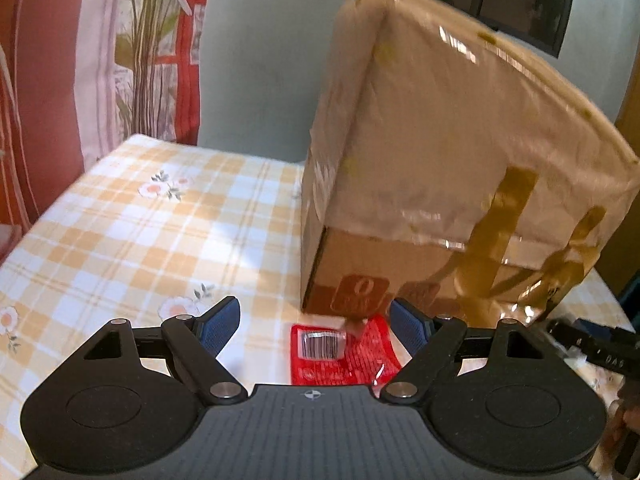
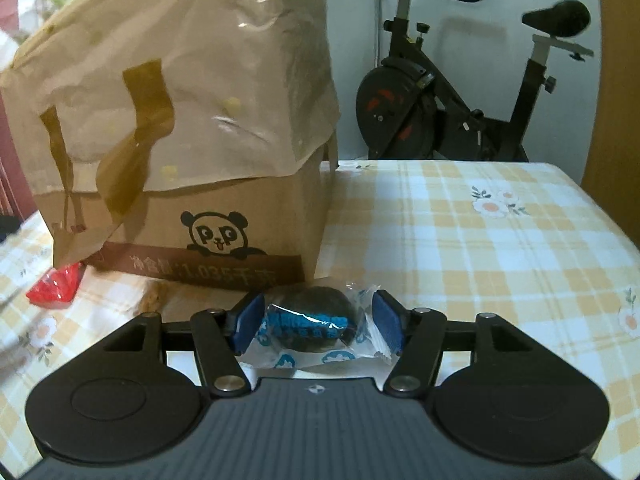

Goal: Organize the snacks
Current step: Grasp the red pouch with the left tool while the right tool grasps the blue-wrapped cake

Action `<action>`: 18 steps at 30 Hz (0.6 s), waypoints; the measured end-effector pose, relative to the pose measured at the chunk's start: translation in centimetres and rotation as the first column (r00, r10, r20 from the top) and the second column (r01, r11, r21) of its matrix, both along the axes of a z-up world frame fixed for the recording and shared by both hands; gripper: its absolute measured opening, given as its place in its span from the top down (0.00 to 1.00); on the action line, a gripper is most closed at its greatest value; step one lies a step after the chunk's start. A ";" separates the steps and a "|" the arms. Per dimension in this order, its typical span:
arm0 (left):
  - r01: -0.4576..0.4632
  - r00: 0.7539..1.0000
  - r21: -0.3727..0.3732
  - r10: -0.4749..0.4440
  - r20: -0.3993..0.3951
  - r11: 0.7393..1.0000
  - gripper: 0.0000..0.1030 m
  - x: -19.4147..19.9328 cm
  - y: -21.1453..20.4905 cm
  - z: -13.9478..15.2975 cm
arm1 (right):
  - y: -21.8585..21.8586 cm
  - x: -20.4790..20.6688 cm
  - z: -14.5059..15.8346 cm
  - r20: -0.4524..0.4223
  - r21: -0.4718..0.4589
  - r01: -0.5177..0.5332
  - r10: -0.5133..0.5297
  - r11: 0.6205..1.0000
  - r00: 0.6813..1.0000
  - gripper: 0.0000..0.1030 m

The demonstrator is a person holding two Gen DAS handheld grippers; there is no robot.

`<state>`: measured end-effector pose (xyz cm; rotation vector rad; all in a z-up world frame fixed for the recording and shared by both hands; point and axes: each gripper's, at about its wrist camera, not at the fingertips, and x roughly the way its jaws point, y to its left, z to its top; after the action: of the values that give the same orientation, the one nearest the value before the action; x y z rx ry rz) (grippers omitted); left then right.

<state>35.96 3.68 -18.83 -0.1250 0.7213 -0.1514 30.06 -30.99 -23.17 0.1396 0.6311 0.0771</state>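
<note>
Cardboard box (image 1: pixel 360 264), a translucent bag draped over its top, stands on the checked tablecloth (image 1: pixel 132 224). Left gripper (image 1: pixel 316 320): fingers wide apart, nothing between; red snack packet (image 1: pixel 340 356) flat on the cloth just below, beside the box. Right gripper (image 2: pixel 318 326): pads either side of a dark wrapped snack (image 2: pixel 310 322), not pressing; contact uncertain.
</note>
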 end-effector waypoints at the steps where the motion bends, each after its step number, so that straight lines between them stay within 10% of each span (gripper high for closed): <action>1: 0.005 1.000 0.003 -0.005 -0.010 1.000 0.19 0.0 -0.2 -0.3 | -0.1 0.0 0.0 0.001 0.002 0.006 -0.006 1.000 1.000 0.39; 18: 0.063 0.996 0.086 -0.057 -0.071 0.994 0.19 1.1 -3.9 -3.5 | -0.4 0.3 -0.2 -0.004 0.028 0.016 -0.016 0.999 1.000 0.41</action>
<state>37.11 -0.20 -22.32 -0.0244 0.7994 -0.1735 30.40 -31.40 -23.40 0.1715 0.6324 0.0697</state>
